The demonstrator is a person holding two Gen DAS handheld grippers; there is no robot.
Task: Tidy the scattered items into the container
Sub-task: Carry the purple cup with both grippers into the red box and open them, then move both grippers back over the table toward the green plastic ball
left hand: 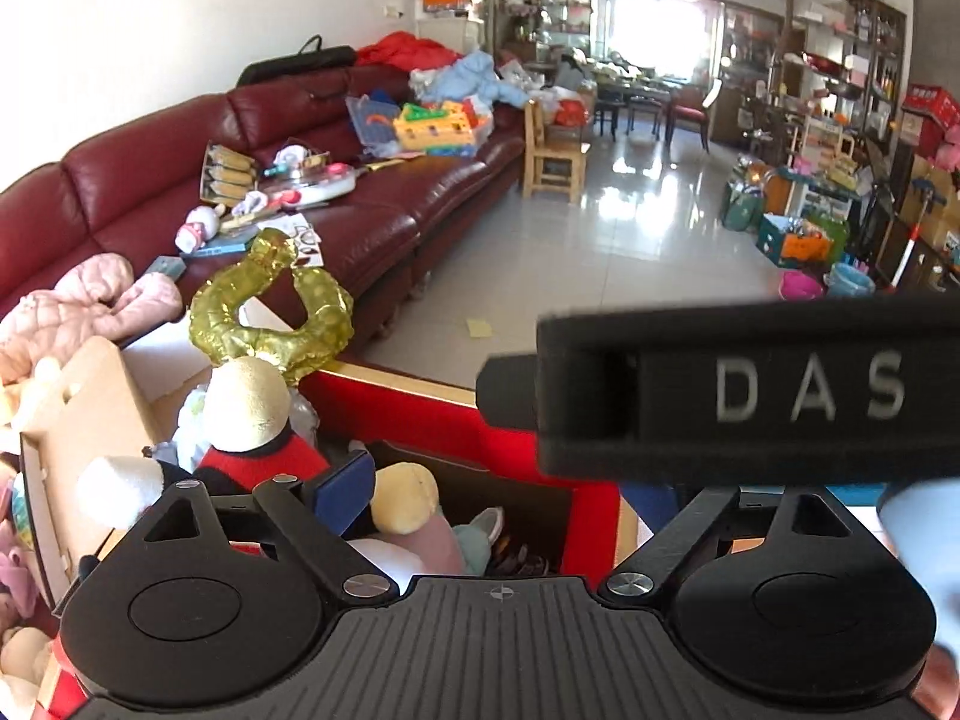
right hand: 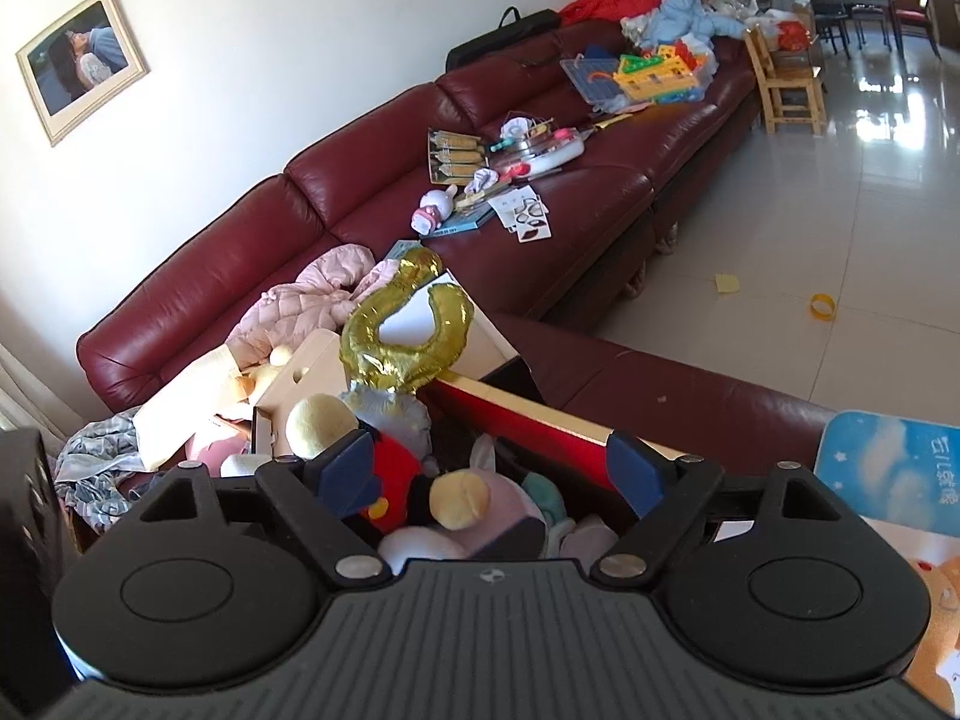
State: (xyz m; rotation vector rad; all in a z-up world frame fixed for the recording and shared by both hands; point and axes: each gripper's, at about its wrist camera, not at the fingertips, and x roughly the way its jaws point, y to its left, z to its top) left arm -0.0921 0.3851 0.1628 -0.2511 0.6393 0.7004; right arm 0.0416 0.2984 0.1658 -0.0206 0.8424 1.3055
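Observation:
A red box (left hand: 528,450) with a gold rim holds several plush toys, among them a red-and-black doll with a cream head (left hand: 252,414) and a pink plush (left hand: 420,516). It also shows in the right wrist view (right hand: 540,426), with the doll (right hand: 384,462) inside. A gold foil balloon (left hand: 270,312) (right hand: 396,330) leans at the box's far edge. My left gripper (left hand: 498,492) hangs open over the box; its right finger is hidden behind the other gripper's black body (left hand: 750,396). My right gripper (right hand: 486,474) is open and empty above the box.
A dark red leather sofa (right hand: 372,180) carries a pink jacket (right hand: 306,300), papers, toys and a yellow block set (right hand: 654,78). A wooden chair (left hand: 552,150) stands past it. The tiled floor (left hand: 630,252) has a yellow note and a ring. Shelves and boxes line the right wall.

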